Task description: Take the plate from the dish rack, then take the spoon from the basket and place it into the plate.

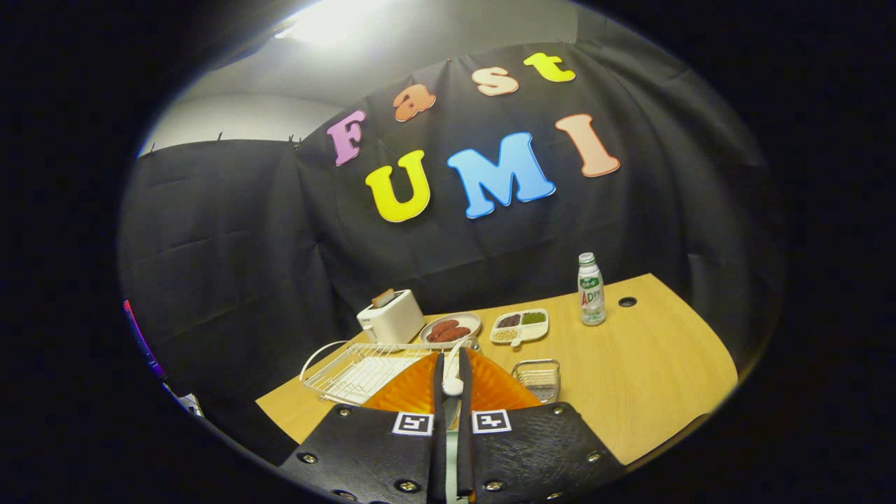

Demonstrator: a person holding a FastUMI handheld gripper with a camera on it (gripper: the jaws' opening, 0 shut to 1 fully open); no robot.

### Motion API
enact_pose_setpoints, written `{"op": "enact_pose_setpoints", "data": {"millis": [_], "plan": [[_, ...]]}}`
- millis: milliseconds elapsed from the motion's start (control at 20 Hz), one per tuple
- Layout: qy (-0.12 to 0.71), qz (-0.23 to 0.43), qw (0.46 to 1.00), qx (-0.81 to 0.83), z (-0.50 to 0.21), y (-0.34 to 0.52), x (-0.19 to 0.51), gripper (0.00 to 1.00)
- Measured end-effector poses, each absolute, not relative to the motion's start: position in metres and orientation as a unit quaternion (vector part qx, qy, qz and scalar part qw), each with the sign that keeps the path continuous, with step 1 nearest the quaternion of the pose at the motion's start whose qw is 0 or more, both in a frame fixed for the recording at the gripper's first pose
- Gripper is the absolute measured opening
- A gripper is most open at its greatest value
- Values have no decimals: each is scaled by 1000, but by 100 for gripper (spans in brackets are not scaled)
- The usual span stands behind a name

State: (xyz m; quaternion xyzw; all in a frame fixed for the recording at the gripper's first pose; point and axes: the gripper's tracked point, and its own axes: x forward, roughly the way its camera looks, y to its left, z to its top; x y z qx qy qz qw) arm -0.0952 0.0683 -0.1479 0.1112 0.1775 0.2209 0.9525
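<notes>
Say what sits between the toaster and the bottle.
In the gripper view, a plate of sausages and a divided snack tray sit side by side between the toaster and bottle.

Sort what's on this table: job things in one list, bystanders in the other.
Job: orange plate under the fingers; white spoon, pinched by the gripper above it; wire dish rack; small basket.

Bystanders: toaster, dish of sausages, divided snack tray, bottle.

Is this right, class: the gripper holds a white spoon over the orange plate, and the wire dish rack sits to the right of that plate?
Not quite. In the gripper view the gripper is shut on the spoon over the orange plate, but the wire dish rack sits to the plate's left; the small wire basket is on its right.
</notes>
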Motion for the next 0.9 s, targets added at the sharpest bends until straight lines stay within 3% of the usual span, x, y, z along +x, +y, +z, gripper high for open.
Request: {"op": "enact_pose_setpoints", "data": {"millis": [600,750,800,900], "plan": [[218,259,939,57,-225,133,-100,6],[203,232,951,28,-210,117,-91,20],[187,238,952,37,-199,124,-91,20],[175,223,958,34,-181,109,-85,35]]}}
